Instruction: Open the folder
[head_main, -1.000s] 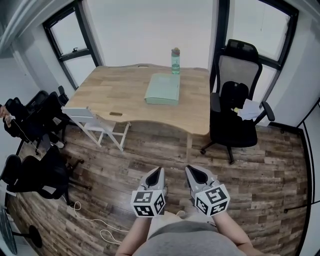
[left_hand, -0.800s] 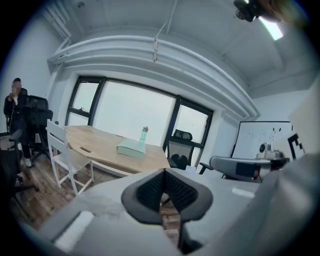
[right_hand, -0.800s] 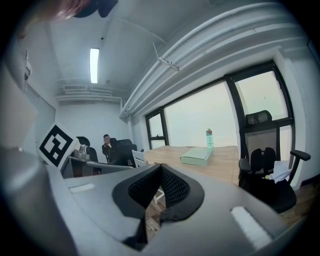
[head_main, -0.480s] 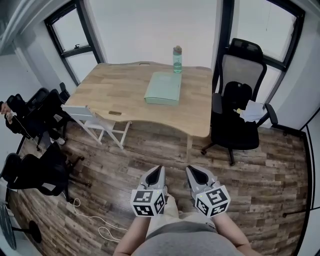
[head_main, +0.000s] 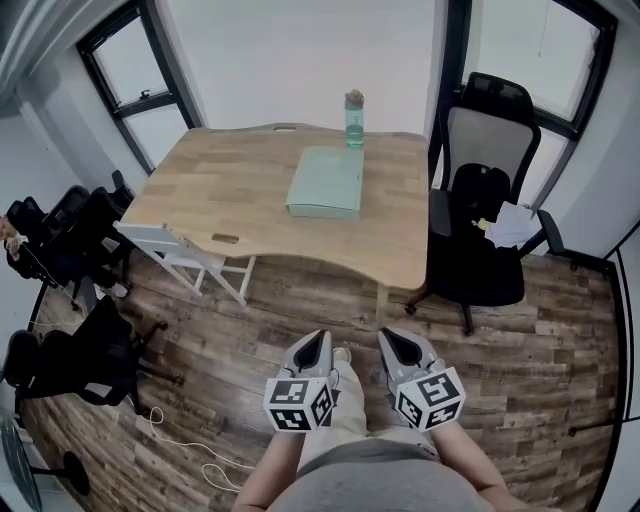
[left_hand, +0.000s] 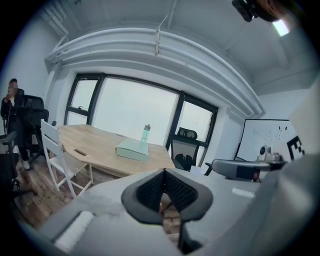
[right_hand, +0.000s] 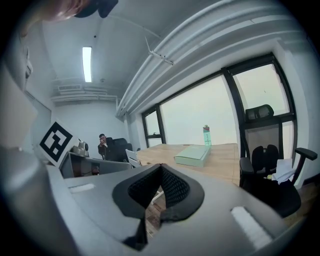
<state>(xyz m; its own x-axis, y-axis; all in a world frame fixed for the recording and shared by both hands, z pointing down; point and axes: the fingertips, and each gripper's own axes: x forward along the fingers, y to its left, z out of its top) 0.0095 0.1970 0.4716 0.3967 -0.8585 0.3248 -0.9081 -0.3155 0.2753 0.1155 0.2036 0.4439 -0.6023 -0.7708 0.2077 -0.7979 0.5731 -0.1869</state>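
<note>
A closed pale green folder (head_main: 325, 182) lies flat on the light wooden bench (head_main: 220, 185), toward its far right part. A clear green bottle (head_main: 353, 118) stands just behind it. A black mesh office chair (head_main: 483, 200) stands at the bench's right end, and a white wooden chair (head_main: 180, 250) at its near left edge. The left gripper (head_main: 318, 341) and right gripper (head_main: 386, 337) hang side by side above the wood-plank floor (head_main: 520, 340), well apart from the bench. The fingers (left_hand: 150, 192) of each are pressed together at the tips, with nothing between them.
</note>
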